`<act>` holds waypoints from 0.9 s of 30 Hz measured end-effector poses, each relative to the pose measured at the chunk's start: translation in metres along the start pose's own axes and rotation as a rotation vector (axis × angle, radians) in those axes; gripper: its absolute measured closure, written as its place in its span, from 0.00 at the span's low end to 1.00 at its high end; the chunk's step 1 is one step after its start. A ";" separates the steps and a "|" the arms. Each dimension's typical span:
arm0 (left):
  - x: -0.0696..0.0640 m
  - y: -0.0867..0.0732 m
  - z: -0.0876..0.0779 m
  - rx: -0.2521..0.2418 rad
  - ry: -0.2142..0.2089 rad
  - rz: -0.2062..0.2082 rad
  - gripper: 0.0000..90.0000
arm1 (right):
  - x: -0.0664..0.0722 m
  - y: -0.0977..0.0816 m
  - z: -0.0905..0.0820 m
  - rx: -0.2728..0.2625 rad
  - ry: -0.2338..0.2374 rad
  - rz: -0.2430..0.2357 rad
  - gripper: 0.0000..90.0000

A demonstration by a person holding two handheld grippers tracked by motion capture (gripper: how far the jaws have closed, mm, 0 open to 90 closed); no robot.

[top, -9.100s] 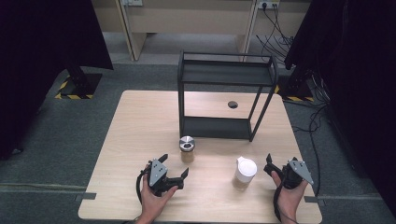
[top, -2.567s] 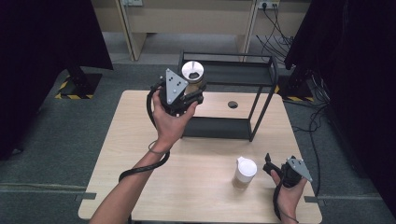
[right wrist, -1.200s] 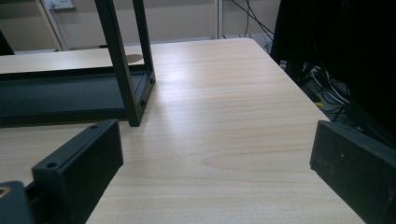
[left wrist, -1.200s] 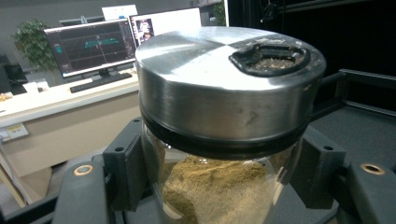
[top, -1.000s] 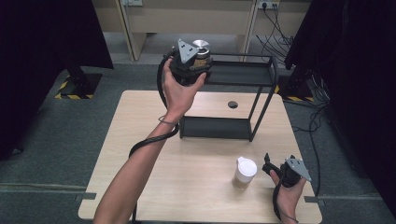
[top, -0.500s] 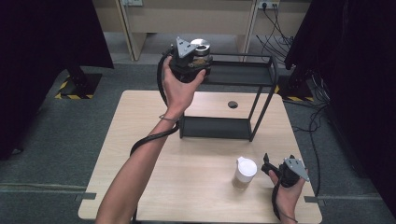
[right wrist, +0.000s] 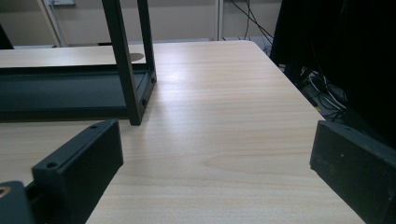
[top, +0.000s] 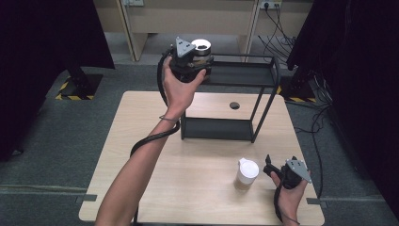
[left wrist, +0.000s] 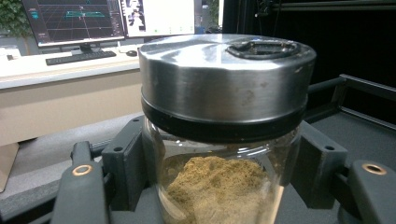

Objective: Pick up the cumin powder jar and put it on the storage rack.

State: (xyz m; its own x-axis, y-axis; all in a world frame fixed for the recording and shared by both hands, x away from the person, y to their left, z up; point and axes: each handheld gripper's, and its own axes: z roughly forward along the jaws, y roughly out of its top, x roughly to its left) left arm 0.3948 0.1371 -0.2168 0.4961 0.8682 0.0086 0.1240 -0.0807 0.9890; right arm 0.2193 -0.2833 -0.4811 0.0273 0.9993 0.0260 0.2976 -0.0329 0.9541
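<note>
My left gripper point(top: 197, 63) is raised to the top left corner of the black two-level rack point(top: 263, 101) and is shut on a glass jar point(top: 202, 49) with a metal lid. In the left gripper view the jar point(left wrist: 219, 154) stands upright between the jaws, part full of tan powder, with the rack's top shelf point(left wrist: 359, 126) right behind it. My right gripper point(top: 273, 168) rests low at the table's front right, open, beside a white-lidded cup point(top: 246, 174) of tan contents. In the right gripper view nothing lies between its jaws point(right wrist: 210, 163).
The wooden table point(top: 141, 141) carries the rack at its back centre; a round cable hole point(top: 234, 105) lies behind the lower shelf. A rack leg point(right wrist: 126, 70) stands ahead-left of the right gripper. Dark curtains and floor cables flank the table.
The left gripper picked the jar off the table, lifted it and carried it back and rightwards to the rack's top shelf. The right gripper and the cup have stayed put.
</note>
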 end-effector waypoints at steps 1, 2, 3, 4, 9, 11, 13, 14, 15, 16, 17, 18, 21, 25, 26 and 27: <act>0.000 0.000 0.000 -0.002 0.001 0.000 0.33 | 0.000 0.000 0.000 0.000 0.000 0.000 0.03; 0.000 0.000 0.000 -0.006 0.000 -0.003 0.33 | 0.000 0.000 0.000 0.000 0.000 0.001 0.03; 0.000 0.000 0.000 -0.007 0.000 -0.007 0.33 | 0.000 0.000 0.000 0.000 0.000 0.001 0.03; 0.000 0.000 -0.001 -0.011 -0.001 -0.005 0.32 | 0.000 0.000 0.000 -0.001 0.000 0.001 0.03; -0.005 0.000 -0.003 -0.026 0.014 -0.012 0.18 | 0.000 0.000 0.000 -0.001 0.000 0.000 0.03; -0.012 -0.004 -0.005 -0.055 0.055 0.004 0.05 | 0.000 0.000 0.000 -0.001 0.000 -0.002 0.03; -0.012 -0.007 -0.008 -0.071 0.051 0.016 0.03 | 0.000 0.000 0.000 -0.002 -0.001 -0.005 0.03; -0.012 -0.008 -0.009 -0.075 0.051 0.024 0.03 | 0.000 0.000 0.000 -0.002 -0.001 -0.006 0.03; -0.012 -0.008 -0.011 -0.079 0.050 0.033 0.03 | 0.000 0.000 0.000 -0.002 -0.001 -0.005 0.03; -0.012 -0.008 -0.012 -0.083 0.049 0.039 0.02 | 0.000 0.000 0.000 -0.002 -0.001 -0.005 0.03; -0.013 -0.008 -0.013 -0.086 0.051 0.047 0.02 | 0.000 0.000 0.000 -0.002 -0.001 -0.004 0.03; -0.013 -0.009 -0.014 -0.088 0.051 0.050 0.02 | 0.000 0.000 0.000 -0.002 -0.001 -0.005 0.03; -0.014 -0.009 -0.020 -0.091 0.048 0.061 0.02 | 0.000 0.000 0.000 -0.002 -0.001 -0.005 0.03; -0.017 -0.011 -0.031 -0.094 0.049 0.082 0.02 | 0.000 0.000 0.000 -0.001 -0.001 -0.004 0.03; -0.017 -0.012 -0.034 -0.096 0.051 0.085 0.02 | 0.001 0.000 0.000 -0.001 -0.002 -0.006 0.03; -0.018 -0.013 -0.037 -0.096 0.051 0.089 0.02 | 0.001 0.000 0.000 -0.002 -0.003 -0.008 0.03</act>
State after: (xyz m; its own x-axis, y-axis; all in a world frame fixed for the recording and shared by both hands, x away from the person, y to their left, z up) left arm 0.3523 0.1408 -0.2240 0.4567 0.8838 0.1019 -0.0026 -0.1132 0.9936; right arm 0.2191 -0.2824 -0.4815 0.0276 0.9995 0.0174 0.2957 -0.0247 0.9550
